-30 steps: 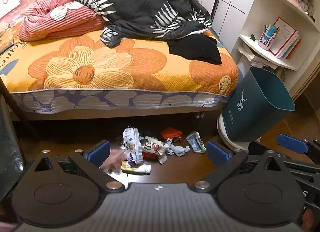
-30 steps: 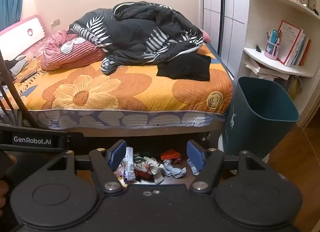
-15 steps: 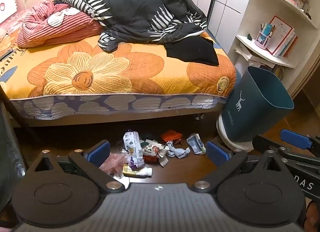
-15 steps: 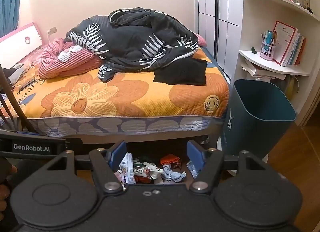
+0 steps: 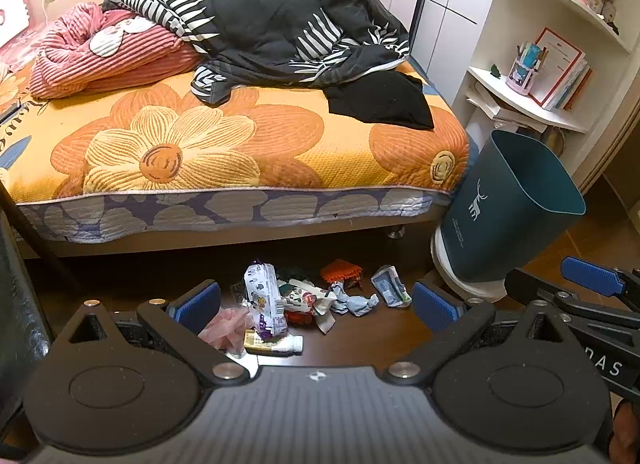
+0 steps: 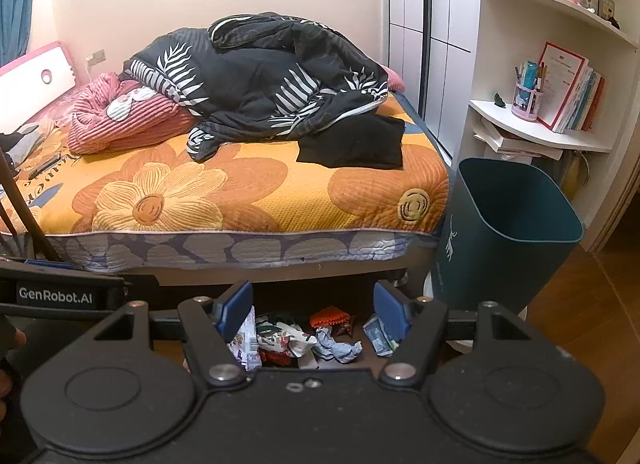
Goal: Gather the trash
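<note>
The bed [image 5: 240, 152] is cut off at the left edge; print on the wrappers [image 5: 264, 296] below it is unreadable.

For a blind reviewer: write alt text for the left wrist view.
A pile of trash, wrappers, crumpled paper and a small bottle, lies on the dark floor by the bed, framed by the open left gripper. A teal bin stands to the right beside white shelves.

"GenRobot.AI" stands in white on the left tongs' black body [image 6: 56, 296] — nothing else reads clearly.
</note>
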Tool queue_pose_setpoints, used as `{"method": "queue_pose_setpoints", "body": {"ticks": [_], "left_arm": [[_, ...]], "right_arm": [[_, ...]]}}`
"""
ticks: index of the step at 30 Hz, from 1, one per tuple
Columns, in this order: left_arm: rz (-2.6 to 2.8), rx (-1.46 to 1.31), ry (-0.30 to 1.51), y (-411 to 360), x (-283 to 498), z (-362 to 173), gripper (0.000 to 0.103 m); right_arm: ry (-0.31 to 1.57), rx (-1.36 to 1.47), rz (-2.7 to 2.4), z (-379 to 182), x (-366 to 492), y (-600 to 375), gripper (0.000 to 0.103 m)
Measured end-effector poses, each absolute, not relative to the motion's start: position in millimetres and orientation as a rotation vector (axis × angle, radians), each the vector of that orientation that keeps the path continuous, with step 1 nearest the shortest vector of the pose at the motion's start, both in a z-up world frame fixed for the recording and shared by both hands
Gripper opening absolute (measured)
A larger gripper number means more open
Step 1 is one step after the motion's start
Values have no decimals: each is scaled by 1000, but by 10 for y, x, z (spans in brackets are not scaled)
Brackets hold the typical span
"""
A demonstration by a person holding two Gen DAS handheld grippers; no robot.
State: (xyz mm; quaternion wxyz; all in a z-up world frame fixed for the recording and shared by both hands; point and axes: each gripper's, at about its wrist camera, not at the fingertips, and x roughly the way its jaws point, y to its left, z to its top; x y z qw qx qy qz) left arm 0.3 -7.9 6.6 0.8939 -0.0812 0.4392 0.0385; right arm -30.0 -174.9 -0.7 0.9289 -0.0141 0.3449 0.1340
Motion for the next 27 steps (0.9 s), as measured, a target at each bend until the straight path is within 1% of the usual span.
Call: {"method": "queue_pose_setpoints", "body": {"ticks": [21, 27], "left_arm": [[71, -152, 904, -90, 37, 116, 103], [68, -148, 901, -82, 46, 139, 103]], "right_arm": [[705, -35, 267, -7, -302, -1766, 67], [672, -19, 239, 27, -330, -1825, 67]]}}
